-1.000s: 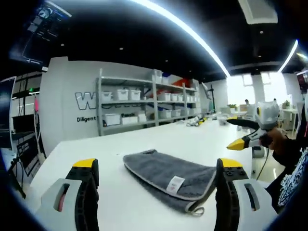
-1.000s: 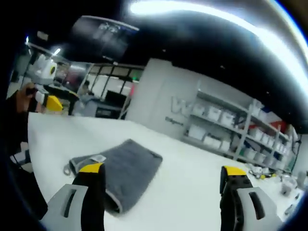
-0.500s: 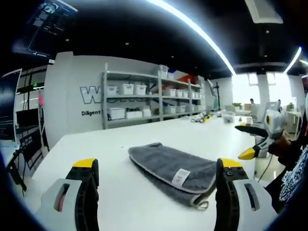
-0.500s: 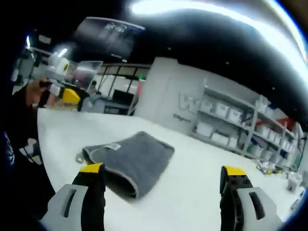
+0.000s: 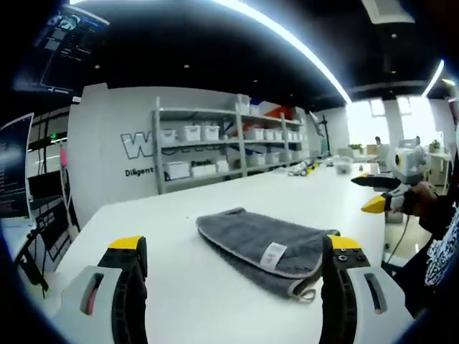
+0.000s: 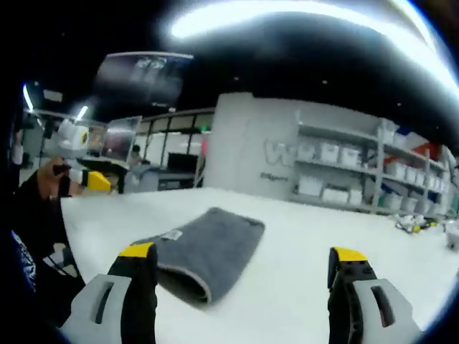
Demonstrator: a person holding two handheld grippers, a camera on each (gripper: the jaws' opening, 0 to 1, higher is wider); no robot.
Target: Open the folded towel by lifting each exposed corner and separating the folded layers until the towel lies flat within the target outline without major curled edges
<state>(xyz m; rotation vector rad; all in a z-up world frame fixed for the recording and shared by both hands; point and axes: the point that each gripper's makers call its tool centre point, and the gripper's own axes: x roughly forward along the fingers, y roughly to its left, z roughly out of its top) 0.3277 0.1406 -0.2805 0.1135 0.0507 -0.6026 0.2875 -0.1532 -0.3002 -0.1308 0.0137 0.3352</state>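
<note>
**Handling the folded towel: grip points and material behaviour**

Lying folded on the white counter (image 5: 179, 215), the grey towel (image 5: 251, 240) sits ahead of both tongs and touches neither. The left tongs (image 5: 233, 251) are released, jaws spread wide and empty. The right tongs (image 6: 242, 261) are likewise released and empty, with the towel (image 6: 208, 247) just beyond the left jaw.

Material judgement: the towel appears soft, limp and light, with a plush pile. Expect it to drape and sag when lifted, and the layers to cling slightly to one another. It is not fragile.

Recommended hold: take the near corner at the bound edge, beside the white label (image 5: 273, 253) and the small hanging loop (image 5: 307, 292). Pinch the top layer alone, because a deep bite would likely gather both layers. No target outline is discernible on the counter.
</note>
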